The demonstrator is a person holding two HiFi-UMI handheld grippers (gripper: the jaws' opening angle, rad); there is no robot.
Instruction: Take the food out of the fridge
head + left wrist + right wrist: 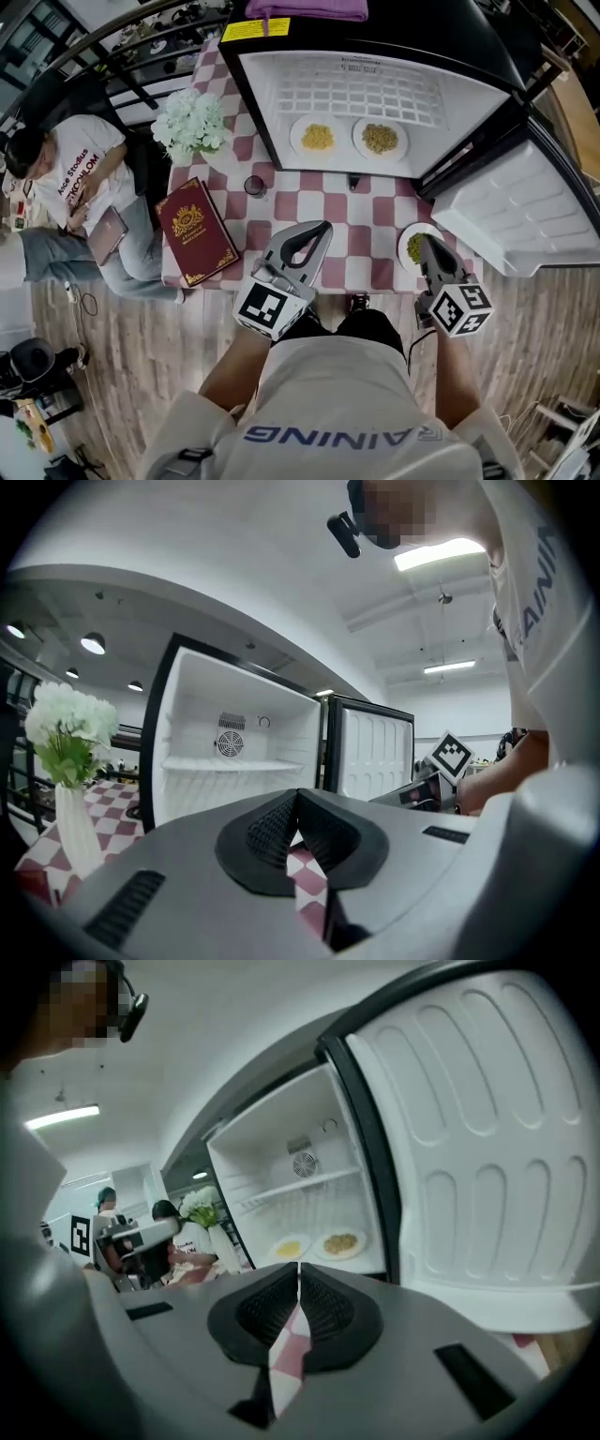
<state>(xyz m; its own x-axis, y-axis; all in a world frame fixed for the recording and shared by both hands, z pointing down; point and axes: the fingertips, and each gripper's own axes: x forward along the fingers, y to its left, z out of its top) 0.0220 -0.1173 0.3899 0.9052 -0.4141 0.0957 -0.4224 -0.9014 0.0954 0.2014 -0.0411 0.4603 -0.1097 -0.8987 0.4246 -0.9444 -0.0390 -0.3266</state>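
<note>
A small fridge (375, 56) stands open on the checkered table (370, 214). On its floor sit a plate of yellow food (317, 137) and a plate of brownish food (380, 139); the right gripper view shows them as well, the yellow plate (289, 1248) beside the brownish one (339, 1242). A third plate with green food (409, 246) rests on the table's near right corner, partly under my right gripper (427, 240). That gripper is shut and empty. My left gripper (321, 227) hovers over the table's near edge, also shut with nothing in it.
The fridge door (525, 220) swings out to the right. A red book (195, 231), a vase of white flowers (192, 122) and a small dark glass (254, 186) stand on the table's left part. A person (75, 178) sits at far left.
</note>
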